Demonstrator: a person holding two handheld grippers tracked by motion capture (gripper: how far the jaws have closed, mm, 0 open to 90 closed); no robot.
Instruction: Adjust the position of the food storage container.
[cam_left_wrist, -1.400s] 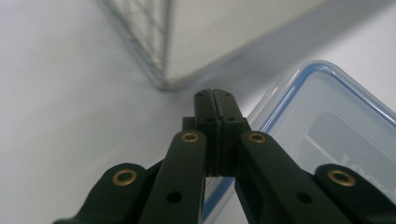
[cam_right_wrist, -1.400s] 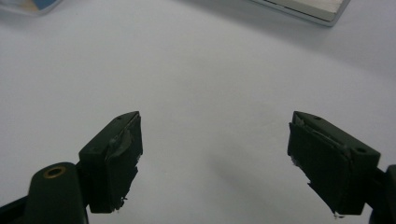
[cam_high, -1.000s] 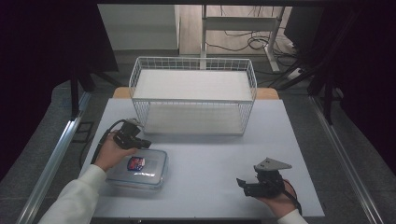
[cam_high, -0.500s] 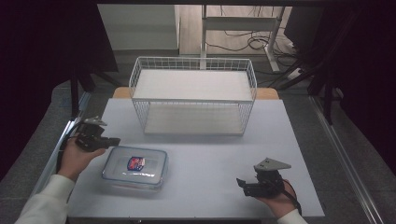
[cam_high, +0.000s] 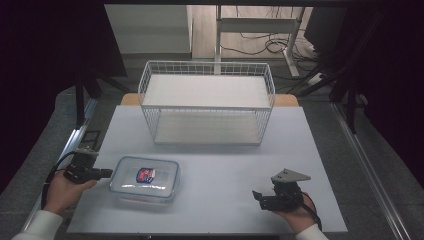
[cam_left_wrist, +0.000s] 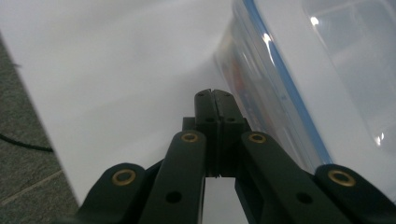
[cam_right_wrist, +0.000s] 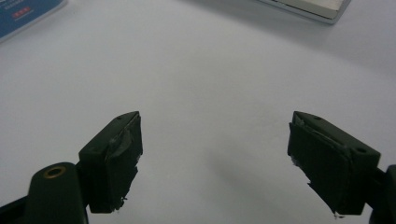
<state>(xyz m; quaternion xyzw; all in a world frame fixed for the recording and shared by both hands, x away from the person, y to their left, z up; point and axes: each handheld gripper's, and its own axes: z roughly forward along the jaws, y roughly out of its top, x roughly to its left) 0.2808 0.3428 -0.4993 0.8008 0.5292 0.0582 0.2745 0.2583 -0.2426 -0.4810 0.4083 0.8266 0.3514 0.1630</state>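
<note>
The fingers (cam_left_wrist: 212, 105) of the left gripper (cam_high: 103, 173) are clenched together with nothing between them, their tips just beside the left short wall of the clear lidded container (cam_high: 146, 179), which lies flat near the bench's (cam_high: 215, 165) front-left corner. The left hand (cam_high: 67, 189) holds that gripper level at the bench's left edge, pointing across toward the container, the sleeve coming in from the front-left corner. In the left gripper view the container's blue-edged lid runs along the right of the closed jaws. The right gripper (cam_high: 260, 196) rests low near the front-right corner in the right hand (cam_high: 295, 216), pointed left, its fingers (cam_right_wrist: 114, 161) released wide over bare bench. A white wire basket (cam_high: 208, 102) stands at the far edge, well apart from both.
</note>
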